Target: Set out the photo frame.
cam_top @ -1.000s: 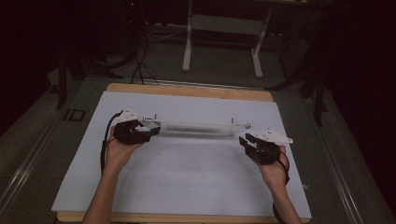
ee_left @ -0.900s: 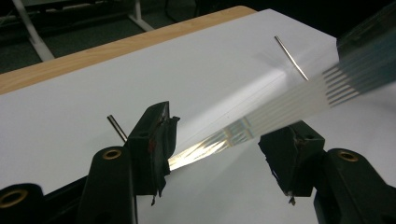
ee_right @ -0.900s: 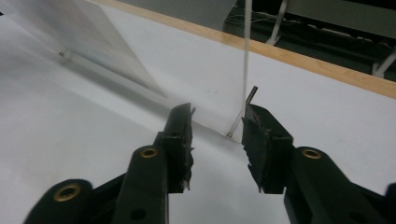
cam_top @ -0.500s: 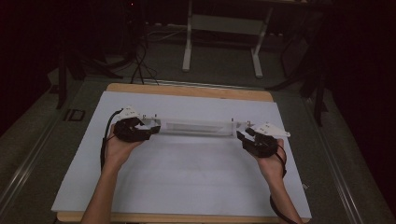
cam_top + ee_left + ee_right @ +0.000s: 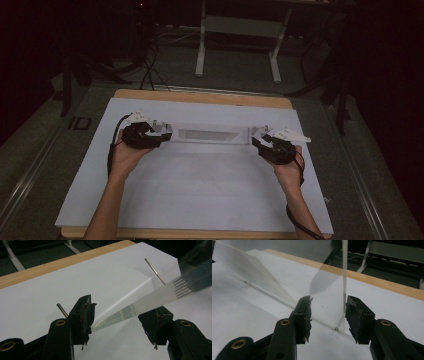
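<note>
Two bare arms come in from the near edge of the desk (image 5: 200, 97), which has a big white sheet (image 5: 200, 200) on top. Each hand holds a black set of tongs.

The left tongs (image 5: 162, 134) are at the left end of a long see-through frame (image 5: 207, 134). In the left gripper view the two black jaws stand wide apart. The thin clear edge of the frame (image 5: 140, 306) runs between them and looks to touch the left jaw. The right jaw is clear of it, so nothing is pinched. A thin metal pin (image 5: 155, 271) sticks up farther along, and another small pin (image 5: 62, 310) stands just beside the left jaw.

The right tongs (image 5: 260, 142) are at the right end of the frame. In the right gripper view these jaws are open too. A clear upright plate (image 5: 332, 285) stands in the gap, and no jaw presses on it.

The frame lies across the middle of the white sheet, from one set of tongs to the other.

Past the desk is a dark floor with a white stand (image 5: 237, 45) and some black cables (image 5: 150, 70).
</note>
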A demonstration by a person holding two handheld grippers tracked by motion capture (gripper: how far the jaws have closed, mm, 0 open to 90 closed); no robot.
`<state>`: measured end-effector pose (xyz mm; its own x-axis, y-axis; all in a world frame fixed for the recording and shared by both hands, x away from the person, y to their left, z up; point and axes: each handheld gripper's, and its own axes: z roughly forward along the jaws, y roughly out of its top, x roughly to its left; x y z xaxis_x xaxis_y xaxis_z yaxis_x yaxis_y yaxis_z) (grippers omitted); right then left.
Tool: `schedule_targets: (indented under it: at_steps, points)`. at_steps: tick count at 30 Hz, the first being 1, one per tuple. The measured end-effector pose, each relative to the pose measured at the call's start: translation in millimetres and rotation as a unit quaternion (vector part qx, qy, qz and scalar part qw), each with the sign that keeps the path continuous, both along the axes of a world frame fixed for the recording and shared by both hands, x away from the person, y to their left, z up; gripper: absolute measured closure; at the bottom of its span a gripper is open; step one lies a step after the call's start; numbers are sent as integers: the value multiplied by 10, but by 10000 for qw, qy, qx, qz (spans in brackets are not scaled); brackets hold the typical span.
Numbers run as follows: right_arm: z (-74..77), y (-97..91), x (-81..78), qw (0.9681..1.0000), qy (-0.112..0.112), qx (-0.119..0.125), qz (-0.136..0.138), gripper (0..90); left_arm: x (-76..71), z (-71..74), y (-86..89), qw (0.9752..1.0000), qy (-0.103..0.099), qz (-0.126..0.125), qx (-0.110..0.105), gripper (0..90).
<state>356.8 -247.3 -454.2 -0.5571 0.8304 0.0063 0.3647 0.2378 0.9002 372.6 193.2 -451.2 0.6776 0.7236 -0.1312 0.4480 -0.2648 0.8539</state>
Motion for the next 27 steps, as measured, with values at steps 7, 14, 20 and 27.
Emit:
schedule_targets:
  at_steps: [7,14,20,27]
  points:
    - [1,-16,64,9997,137,189,-67,549,8,9,-9,10000,-25,-28,37,438]
    - [14,-10,115,9994,202,251,-135,549,36,27,-9,10000,8,10,22,421]
    - [31,-13,158,9993,247,248,-118,550,62,36,0,10000,1,4,12,393]
    - [44,-11,218,9991,281,284,-158,560,92,15,35,9997,-90,160,-130,365]
